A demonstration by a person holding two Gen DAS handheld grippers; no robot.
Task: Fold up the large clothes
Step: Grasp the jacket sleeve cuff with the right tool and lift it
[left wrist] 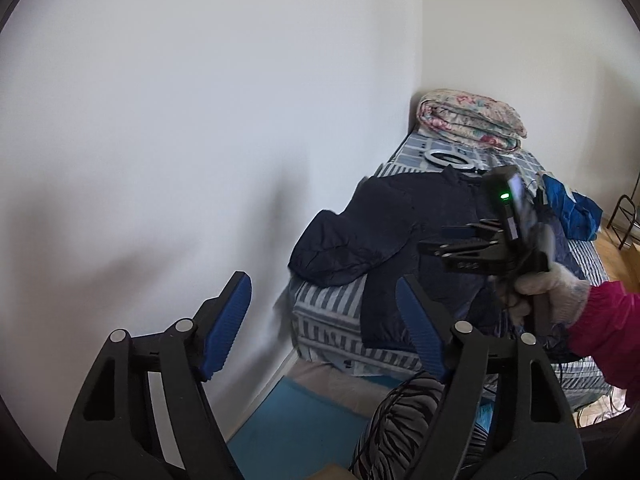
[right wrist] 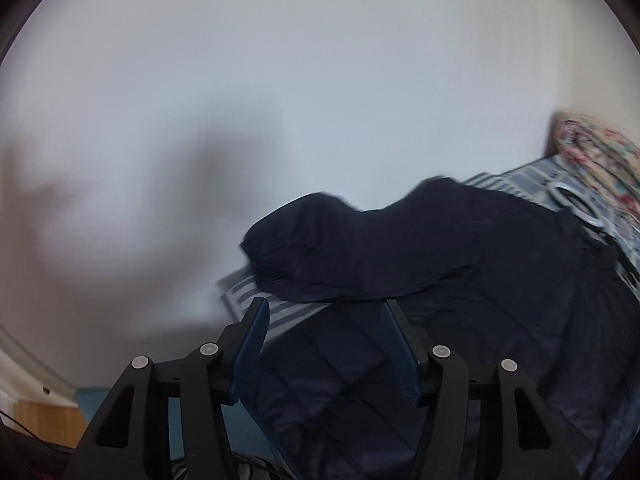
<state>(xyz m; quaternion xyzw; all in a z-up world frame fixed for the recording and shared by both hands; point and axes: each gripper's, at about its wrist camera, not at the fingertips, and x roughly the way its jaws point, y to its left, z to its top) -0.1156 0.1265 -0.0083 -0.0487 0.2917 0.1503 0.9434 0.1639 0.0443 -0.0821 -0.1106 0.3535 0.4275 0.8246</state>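
White wall (left wrist: 200,120) fills most of both views, with a striped bed (left wrist: 332,308) pushed against it.

Left gripper (left wrist: 324,320) has its blue fingers (left wrist: 226,324) wide apart with nothing between them. Past the right finger lies the dark jacket (left wrist: 380,232), spread on the bed, one sleeve folded over toward the wall. Just beyond, a gloved hand (left wrist: 552,296) with a pink sleeve (left wrist: 604,328) holds the right gripper (left wrist: 460,248) over the jacket.

Right gripper (right wrist: 324,344) has its fingers (right wrist: 252,348) partly apart. The jacket (right wrist: 440,264) shows between them, but whether they touch it I cannot tell. Its folded sleeve lies just ahead of the fingertips.

Far past the jacket, at the end of the bed, sits a rolled flowery quilt (left wrist: 472,120). A blue cloth (left wrist: 572,208) lies off to the right.
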